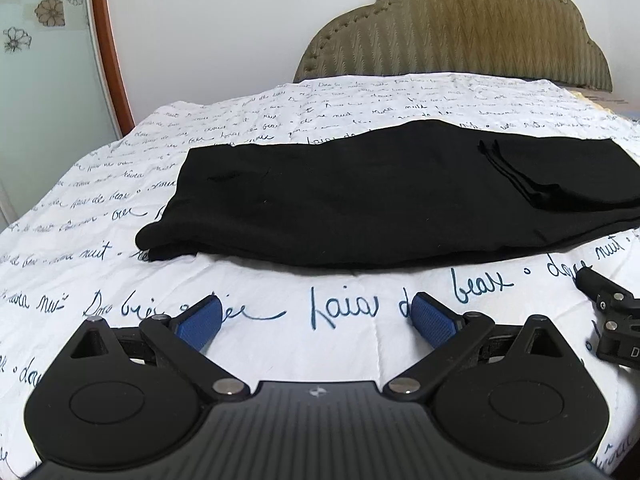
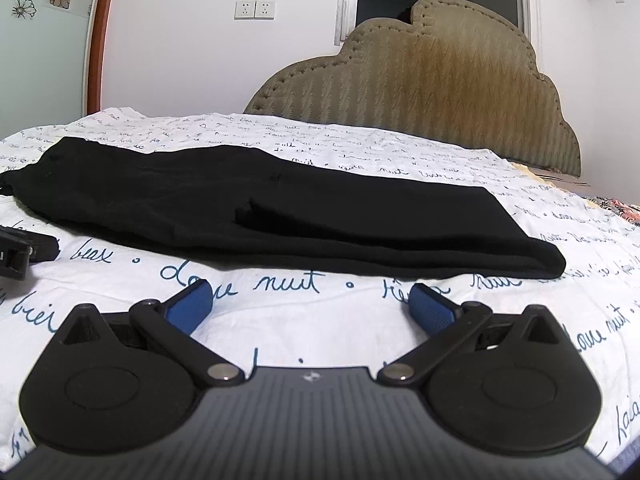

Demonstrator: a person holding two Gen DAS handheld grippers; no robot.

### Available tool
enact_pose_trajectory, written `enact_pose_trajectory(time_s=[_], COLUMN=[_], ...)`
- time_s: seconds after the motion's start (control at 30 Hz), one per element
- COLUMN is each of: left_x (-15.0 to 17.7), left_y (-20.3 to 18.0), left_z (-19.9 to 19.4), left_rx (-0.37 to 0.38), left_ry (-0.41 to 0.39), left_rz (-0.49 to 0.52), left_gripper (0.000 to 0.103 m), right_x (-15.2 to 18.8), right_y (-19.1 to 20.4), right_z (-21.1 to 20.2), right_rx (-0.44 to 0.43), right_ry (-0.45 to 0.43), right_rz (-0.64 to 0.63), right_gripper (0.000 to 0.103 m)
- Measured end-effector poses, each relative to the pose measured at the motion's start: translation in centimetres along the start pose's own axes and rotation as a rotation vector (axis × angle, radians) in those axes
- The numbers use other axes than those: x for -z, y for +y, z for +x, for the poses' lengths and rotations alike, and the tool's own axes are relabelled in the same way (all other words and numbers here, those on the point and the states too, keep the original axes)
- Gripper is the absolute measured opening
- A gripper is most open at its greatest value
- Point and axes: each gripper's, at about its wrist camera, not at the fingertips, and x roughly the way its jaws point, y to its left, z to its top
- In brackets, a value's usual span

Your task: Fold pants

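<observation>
Nearest me, the left gripper [image 1: 316, 320] and right gripper [image 2: 310, 308] hover low over the bed [image 1: 280, 300], fingers [image 1: 200, 322] spread wide, holding nothing. Just beyond, the black pants [image 1: 360, 200] lie folded lengthwise across the bedspread, headboard [image 2: 440, 88] behind.

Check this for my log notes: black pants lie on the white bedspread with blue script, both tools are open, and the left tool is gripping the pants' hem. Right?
One thing is wrong: the left tool grips nothing. The left wrist view shows its blue pads spread over bare bedspread, short of the black pants. The rest holds: the right tool is open too.
</observation>
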Motion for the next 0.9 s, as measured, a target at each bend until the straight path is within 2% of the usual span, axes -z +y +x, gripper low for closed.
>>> enact_pose_trajectory(time_s=[0.3, 0.5, 0.63, 0.8, 0.9], left_x=[0.4, 0.4, 0.2, -0.8, -1.7], left_y=[0.6, 2.0, 3.7, 7.2, 9.9], left_z=[-0.1, -0.5, -0.2, -0.1, 0.4], left_rx=[0.015, 0.014, -0.003, -0.046, -0.087], left_ry=[-0.008, -0.018, -0.006, 0.018, 0.046], left_rz=[0.005, 0.010, -0.018, -0.083, -0.135], left_gripper=[0.102, 0.102, 0.101, 0.101, 0.101], right_x=[0.2, -0.9, -1.2, -1.9, -2.8], right_y=[0.1, 0.4, 2.9, 8.0, 10.5], right_z=[-0.9, -1.5, -3.1, -4.2, -4.0], right_rx=[0.010, 0.014, -0.021, -0.065, -0.094], right_ry=[0.008, 0.056, -0.034, -0.145, -0.189], right_rz=[0.005, -0.006, -0.176, -0.456, -0.555], right_gripper=[0.103, 0.103, 0.103, 0.103, 0.103])
